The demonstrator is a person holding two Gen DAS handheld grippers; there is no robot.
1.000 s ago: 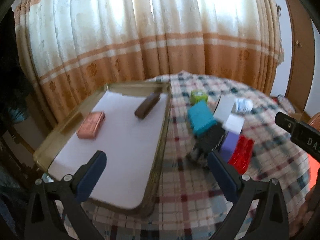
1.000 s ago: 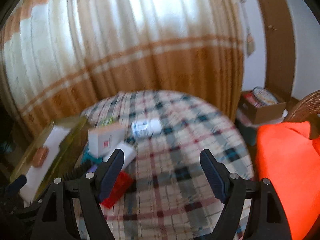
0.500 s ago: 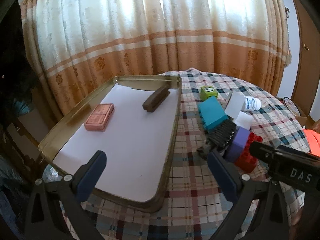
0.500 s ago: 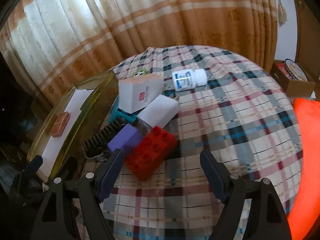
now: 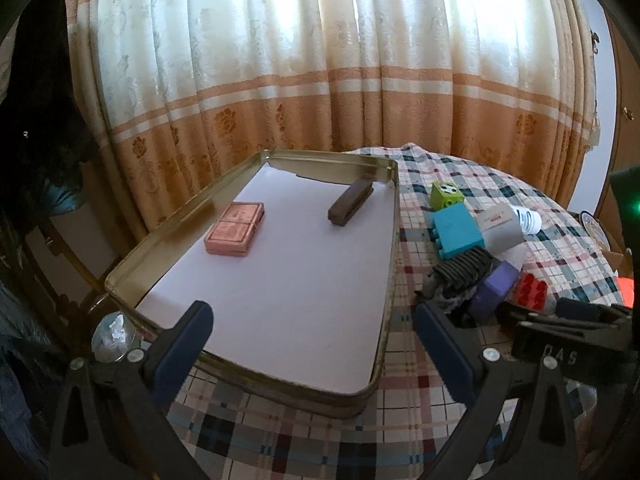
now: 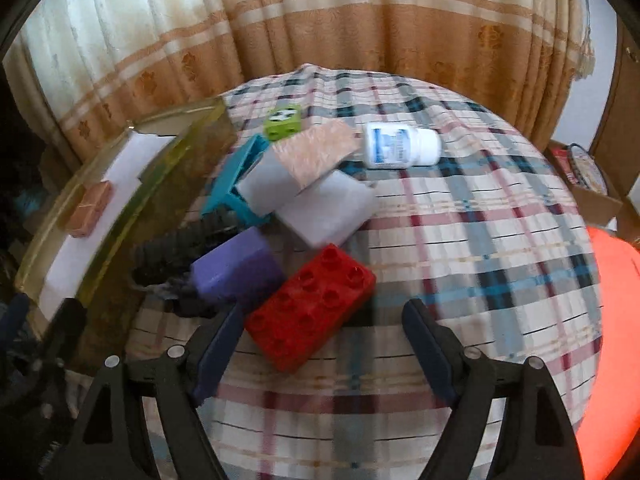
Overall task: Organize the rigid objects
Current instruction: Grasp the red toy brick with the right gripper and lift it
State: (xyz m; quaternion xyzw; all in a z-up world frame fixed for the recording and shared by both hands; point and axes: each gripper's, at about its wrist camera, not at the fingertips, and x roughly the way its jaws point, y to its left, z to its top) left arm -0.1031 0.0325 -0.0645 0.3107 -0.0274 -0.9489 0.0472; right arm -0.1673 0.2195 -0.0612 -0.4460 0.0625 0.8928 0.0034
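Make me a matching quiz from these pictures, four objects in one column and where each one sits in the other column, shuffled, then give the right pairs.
Column one:
1. pink box
2. red brick
3. white bottle
4. green cube

Column two:
A. lying on its side on the plaid cloth, at the far right of the pile
B. inside the metal tray, on its white liner
C. on the cloth at the far end of the pile, just outside the tray
D. nearest the open right claw, in front of its fingers

Pairs: 1-B, 2-D, 3-A, 4-C

Red brick (image 6: 310, 307) between spread gripper (image 6: 320, 344) fingers
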